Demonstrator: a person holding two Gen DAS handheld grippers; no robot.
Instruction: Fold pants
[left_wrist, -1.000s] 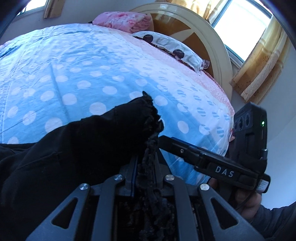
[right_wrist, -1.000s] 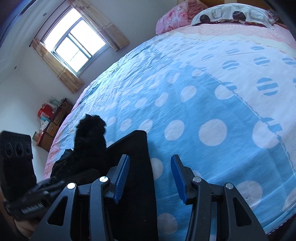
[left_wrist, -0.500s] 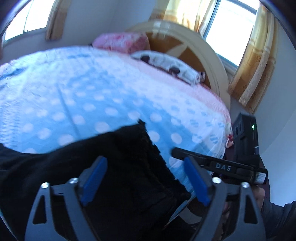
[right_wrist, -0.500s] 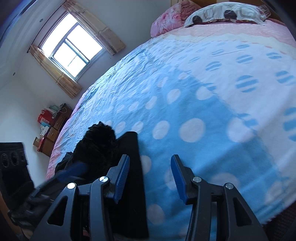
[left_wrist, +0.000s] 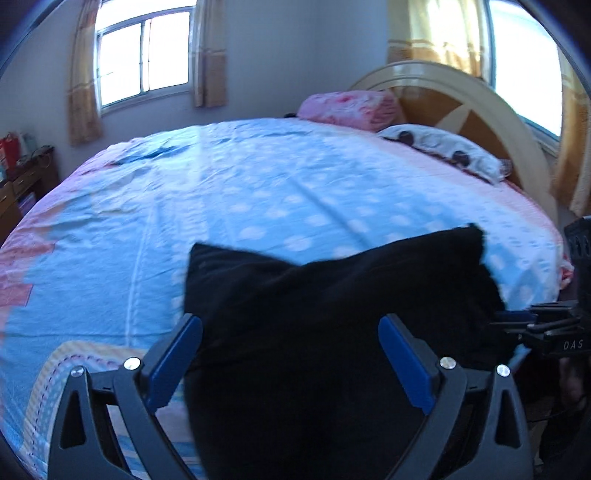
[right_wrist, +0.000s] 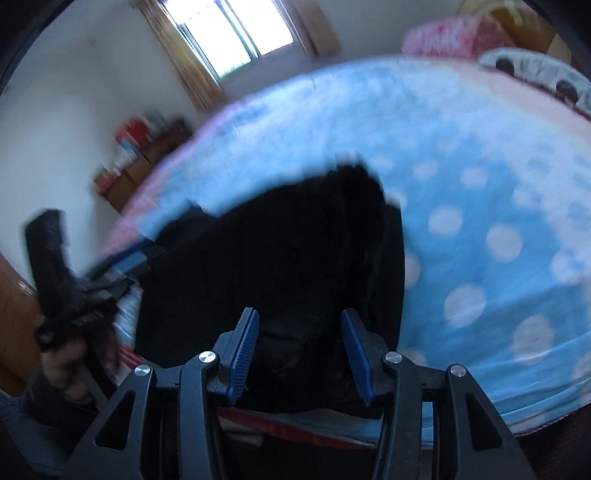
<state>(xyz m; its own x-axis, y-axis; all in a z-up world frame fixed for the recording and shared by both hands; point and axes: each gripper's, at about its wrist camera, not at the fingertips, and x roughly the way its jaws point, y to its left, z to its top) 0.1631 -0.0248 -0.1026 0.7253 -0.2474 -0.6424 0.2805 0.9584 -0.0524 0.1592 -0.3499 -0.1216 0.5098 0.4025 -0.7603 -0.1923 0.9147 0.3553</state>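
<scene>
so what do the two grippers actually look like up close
Both match: the left gripper and right gripper have black angular frames with triangular cut-outs, silver screws and ribbed blue pads. The right one's body reads "DAS" in white, seen from the left wrist view. A dark sleeve covers the left wrist.

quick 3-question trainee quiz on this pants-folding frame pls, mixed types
1. True or false: the left gripper is clamped on the black pants.
2. Where do the pants lie? A) on the floor B) on the polka-dot bedsheet C) on the spotted pillow
3. Fill in: the right gripper has the pants ____ its blue pads.

Key: 1 false, its jaws have just been opening and stand wide apart, clear of the cloth. 2 B. 3 between; its jaws have just been closing.
</scene>
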